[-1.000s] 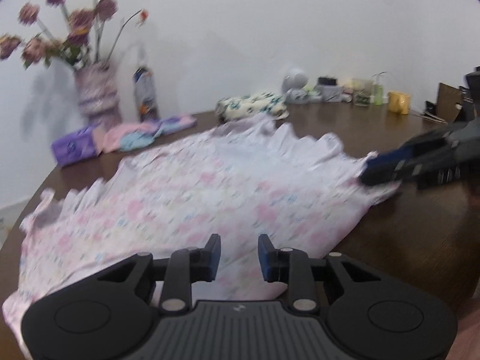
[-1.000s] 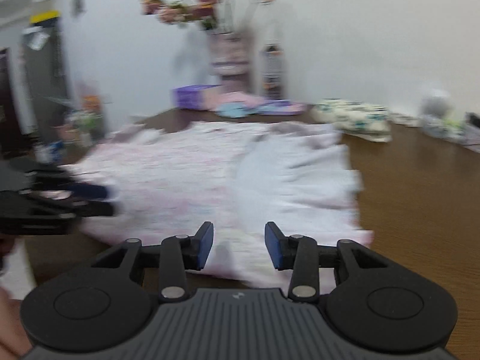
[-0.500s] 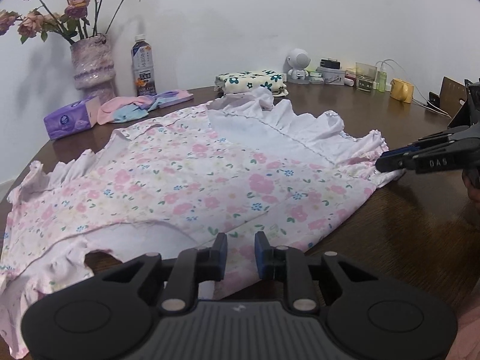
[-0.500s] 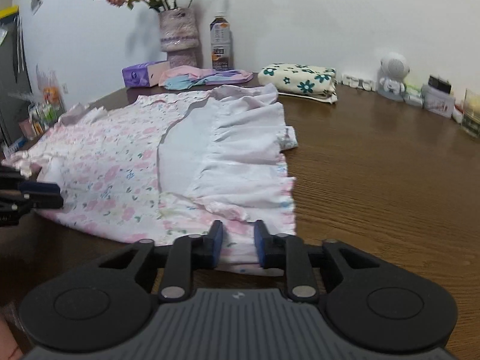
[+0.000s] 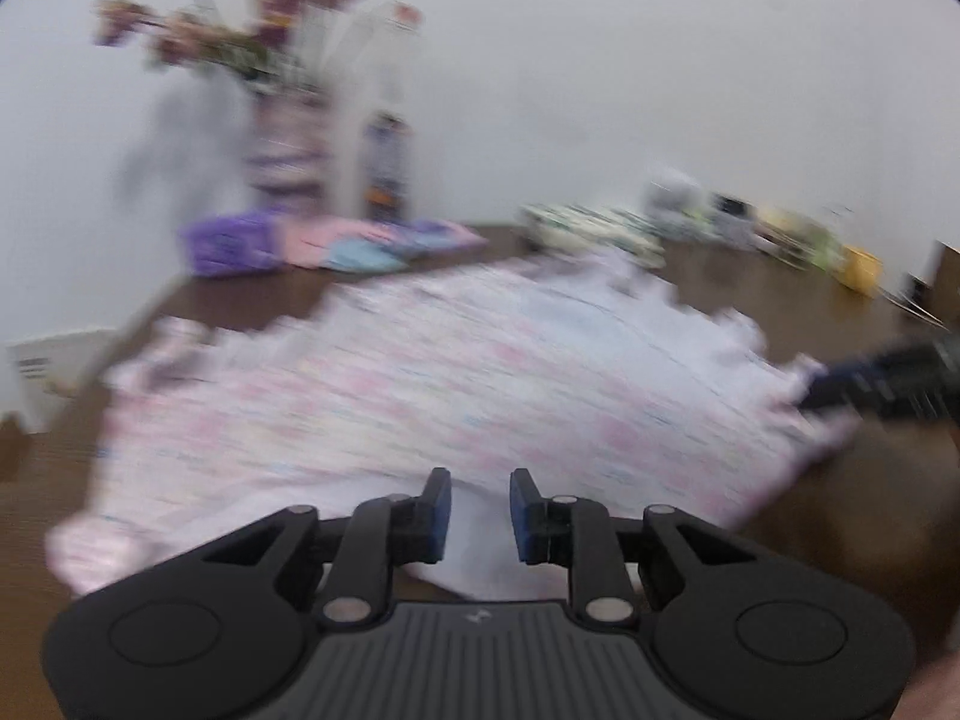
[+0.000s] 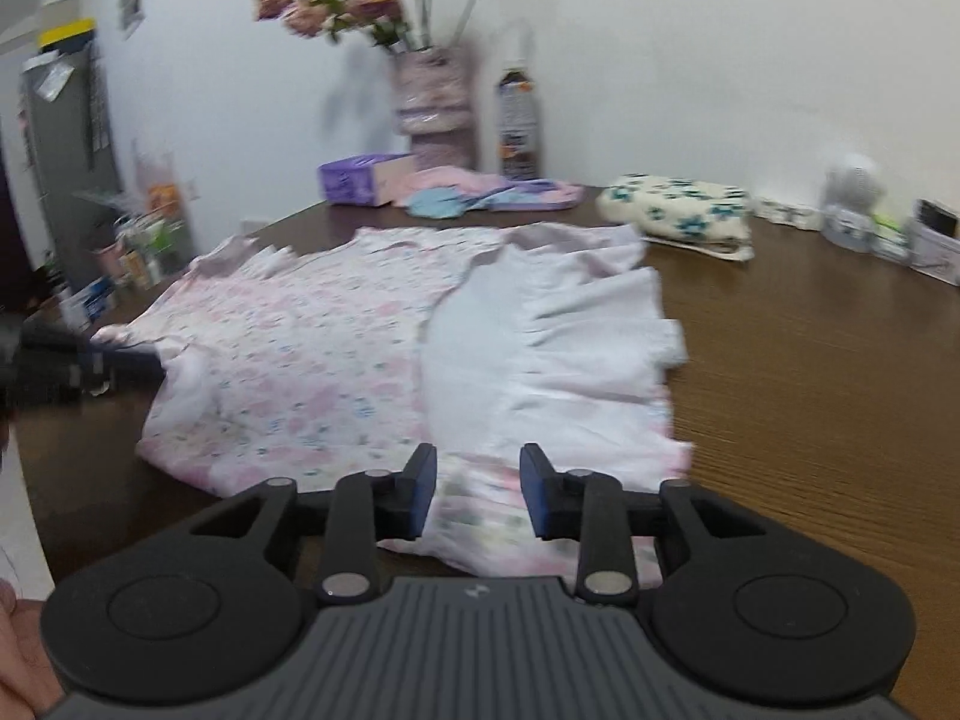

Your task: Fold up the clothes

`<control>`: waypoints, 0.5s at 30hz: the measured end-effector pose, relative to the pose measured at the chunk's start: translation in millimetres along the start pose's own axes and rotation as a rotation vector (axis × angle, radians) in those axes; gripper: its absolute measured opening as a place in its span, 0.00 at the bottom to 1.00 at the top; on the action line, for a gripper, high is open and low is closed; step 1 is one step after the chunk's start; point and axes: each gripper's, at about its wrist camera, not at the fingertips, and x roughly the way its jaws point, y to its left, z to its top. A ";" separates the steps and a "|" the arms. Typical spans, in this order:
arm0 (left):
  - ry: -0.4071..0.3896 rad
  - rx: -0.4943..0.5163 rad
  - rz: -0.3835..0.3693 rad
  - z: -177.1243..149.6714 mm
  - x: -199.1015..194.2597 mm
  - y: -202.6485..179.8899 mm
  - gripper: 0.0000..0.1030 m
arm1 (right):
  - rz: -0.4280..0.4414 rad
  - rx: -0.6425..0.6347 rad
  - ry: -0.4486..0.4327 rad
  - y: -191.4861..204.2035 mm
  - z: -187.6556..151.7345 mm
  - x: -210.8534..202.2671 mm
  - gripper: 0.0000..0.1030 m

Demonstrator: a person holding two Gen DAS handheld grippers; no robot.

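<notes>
Lying spread flat across the brown wooden table (image 6: 840, 396), the pink floral dress (image 6: 312, 354) shows its white ruffled lining (image 6: 558, 348) turned up on one side. Both grippers sit at its near hem: the left gripper (image 5: 479, 510) and the right gripper (image 6: 478, 489) each have their jaws spread apart with cloth between them, not pinched. A vase of flowers (image 6: 432, 102) stands behind

The left gripper (image 5: 480, 507) is pointing forward with its jaws parted, a clear gap showing between the blue-padded fingers (image 5: 440, 510). The right gripper (image 6: 478, 489) is likewise standing with jaws spread apart, nothing clamped between them. Part of a hand (image 6: 21, 648) is showing at the lower left edge of the right wrist view.
</notes>
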 end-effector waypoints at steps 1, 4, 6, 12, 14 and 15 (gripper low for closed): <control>0.004 -0.014 0.048 -0.1 -1.2 9.6 0.21 | 0.009 -0.001 0.014 3.1 0.8 7.2 0.30; 0.031 -0.056 0.165 -3.4 -2.2 36.5 0.21 | 0.026 -0.002 0.049 10.5 -0.3 23.6 0.30; 0.067 -0.084 0.207 -9.5 0.5 52.3 0.21 | 0.031 -0.006 0.067 14.2 -1.7 30.3 0.30; 0.104 -0.109 0.225 -26.5 7.3 69.7 0.24 | 0.011 -0.020 0.088 15.3 -6.0 32.0 0.30; 0.102 -0.112 0.222 -28.4 6.2 72.8 0.24 | -0.015 -0.021 0.091 11.8 -7.8 29.1 0.30; 0.100 -0.109 0.221 -28.7 6.6 73.4 0.24 | -0.027 -0.016 0.092 8.4 -8.4 27.3 0.31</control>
